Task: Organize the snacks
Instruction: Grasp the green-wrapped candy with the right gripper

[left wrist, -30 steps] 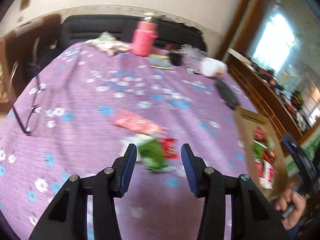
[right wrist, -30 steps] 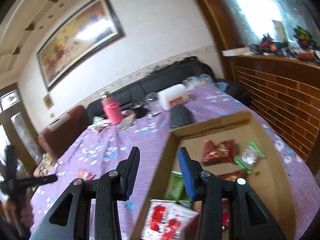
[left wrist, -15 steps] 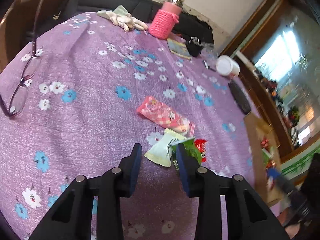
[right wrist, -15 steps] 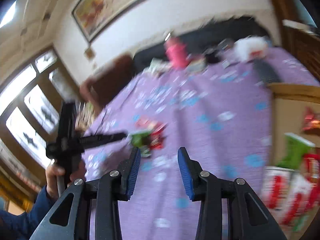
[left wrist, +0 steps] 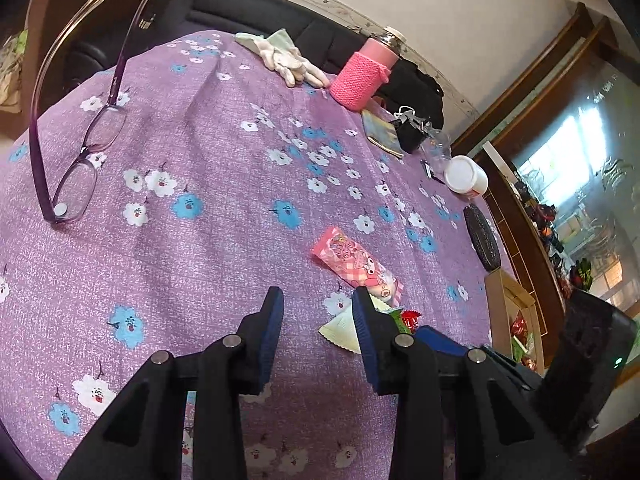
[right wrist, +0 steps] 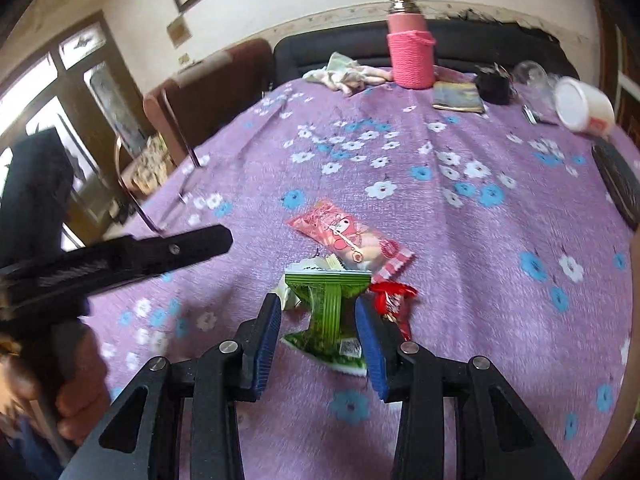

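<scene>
the green snack packet (right wrist: 334, 312) lies flat on the purple flowered tablecloth (right wrist: 460, 248), in a small heap with a pale packet (right wrist: 316, 264) tucked under its far edge, a red wrapped sweet (right wrist: 394, 300) touching its right side, and a pink checked packet (right wrist: 348, 240) just beyond. that heap is what you have left loose on the cloth; the cardboard box (left wrist: 510, 312) that already holds other snacks sits at the table's right edge in the left wrist view, well apart from it.

your right gripper (right wrist: 318, 328) is tilted down over the green packet with one finger on each side of it. the fingers stand apart and i see no pad pressing the wrapper, so nothing is gripped yet. straddling it at the waist looks deliberate: the packet is pinched narrow there, so a close should catch it alone and not the red sweet.

your left gripper (left wrist: 318, 332) hovers beside the same heap, fingers apart with only bare cloth between them; the pale packet peeks out past its right finger. it seems parked to stay clear of your right hand's reach.

farther back the glasses (left wrist: 80, 168), the pink knitted bottle (right wrist: 410, 48), gloves (left wrist: 286, 58) and white tub (right wrist: 582, 110) are out of the way.
</scene>
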Demonstrator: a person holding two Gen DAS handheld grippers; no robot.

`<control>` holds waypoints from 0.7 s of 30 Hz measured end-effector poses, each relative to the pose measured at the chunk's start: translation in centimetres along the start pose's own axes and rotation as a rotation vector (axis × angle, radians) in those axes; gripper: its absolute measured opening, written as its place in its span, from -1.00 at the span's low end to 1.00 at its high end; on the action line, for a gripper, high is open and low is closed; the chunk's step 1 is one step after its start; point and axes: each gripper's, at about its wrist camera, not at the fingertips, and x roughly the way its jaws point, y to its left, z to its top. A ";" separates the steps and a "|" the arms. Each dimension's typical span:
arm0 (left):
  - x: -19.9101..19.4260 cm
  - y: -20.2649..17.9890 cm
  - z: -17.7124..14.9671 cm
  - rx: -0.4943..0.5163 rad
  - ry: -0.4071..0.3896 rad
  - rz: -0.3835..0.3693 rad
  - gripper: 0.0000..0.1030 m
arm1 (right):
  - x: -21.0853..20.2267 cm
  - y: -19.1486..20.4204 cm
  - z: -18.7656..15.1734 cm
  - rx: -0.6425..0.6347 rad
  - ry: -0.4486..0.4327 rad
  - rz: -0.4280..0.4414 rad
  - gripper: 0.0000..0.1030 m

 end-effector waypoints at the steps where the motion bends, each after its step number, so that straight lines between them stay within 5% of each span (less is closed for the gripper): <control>1: 0.0 -0.1 0.0 0.006 -0.002 0.001 -0.34 | 0.5 0.4 0.0 -0.023 0.004 -0.007 -0.41; 5: 0.4 -0.4 -0.1 0.031 0.004 -0.001 -0.34 | 0.7 1.2 -0.9 -0.098 -0.009 -0.058 -0.67; 12: 1.4 -2.6 -0.8 0.136 -0.006 0.014 -0.08 | -4.4 -2.4 -2.8 0.028 -0.116 0.027 -0.67; 21: 4.6 -4.9 -2.4 0.288 0.032 0.120 -0.07 | -5.8 -7.1 -3.6 0.209 -0.162 0.106 -0.66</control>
